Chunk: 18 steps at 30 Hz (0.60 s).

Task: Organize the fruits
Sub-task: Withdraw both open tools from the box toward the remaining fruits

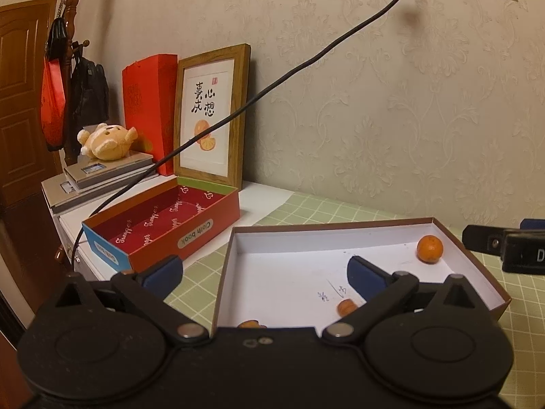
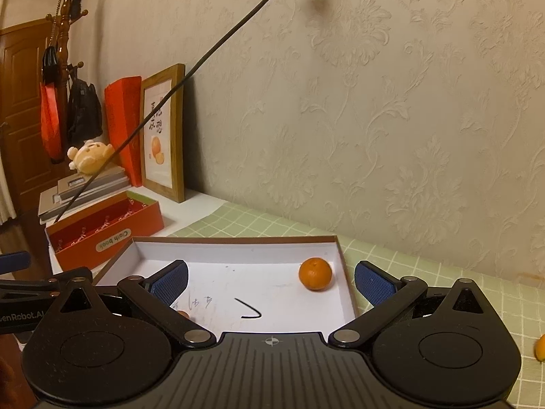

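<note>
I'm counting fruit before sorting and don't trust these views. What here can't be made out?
- Small orange fruit in the white shallow cardboard tray, left wrist view: partly hidden by the left tool.
- Another orange piece at the tray's near edge: mostly hidden by the tool's body.
- Orange object on the green checked tablecloth, right wrist view: cut off by the picture's edge.
- Only the round orange tangerine shows whole.

"Cloth book" label stands upside down on the red box; "enRobot.AI" marks the left gripper.
</note>
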### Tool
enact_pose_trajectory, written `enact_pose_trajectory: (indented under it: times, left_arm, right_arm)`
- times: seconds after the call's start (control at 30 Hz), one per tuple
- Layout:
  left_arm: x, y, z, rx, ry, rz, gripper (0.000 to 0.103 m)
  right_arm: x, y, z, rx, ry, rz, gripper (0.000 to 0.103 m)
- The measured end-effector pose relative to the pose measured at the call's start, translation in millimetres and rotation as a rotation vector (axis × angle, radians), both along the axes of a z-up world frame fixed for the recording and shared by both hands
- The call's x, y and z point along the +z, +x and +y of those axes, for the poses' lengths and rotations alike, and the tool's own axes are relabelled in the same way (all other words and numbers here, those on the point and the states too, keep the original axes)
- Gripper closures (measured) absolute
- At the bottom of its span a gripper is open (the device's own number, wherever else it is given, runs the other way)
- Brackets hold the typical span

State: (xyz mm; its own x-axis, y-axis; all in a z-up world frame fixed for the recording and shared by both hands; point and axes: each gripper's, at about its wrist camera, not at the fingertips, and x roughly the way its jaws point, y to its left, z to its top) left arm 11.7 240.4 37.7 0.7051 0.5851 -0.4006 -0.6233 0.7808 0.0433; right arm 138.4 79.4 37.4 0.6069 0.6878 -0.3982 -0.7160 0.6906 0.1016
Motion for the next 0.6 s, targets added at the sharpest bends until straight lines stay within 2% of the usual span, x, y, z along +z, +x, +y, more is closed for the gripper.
enact_pose_trajectory:
  times: [0.4, 0.6]
  left_arm:
    - [-2.6, 0.5, 0.3, 0.016, 0.025, 0.033, 0.006]
    - [-2.7, 1.2, -2.8, 0.013, 0.033, 0.024, 0.006]
  right_arm:
    - [-0.1, -2.8, -0.1, 0.017, -0.010, -0.002, 0.000]
    - [1.0, -2.3, -4.8, 0.014, -0.009, -0.003, 0.000]
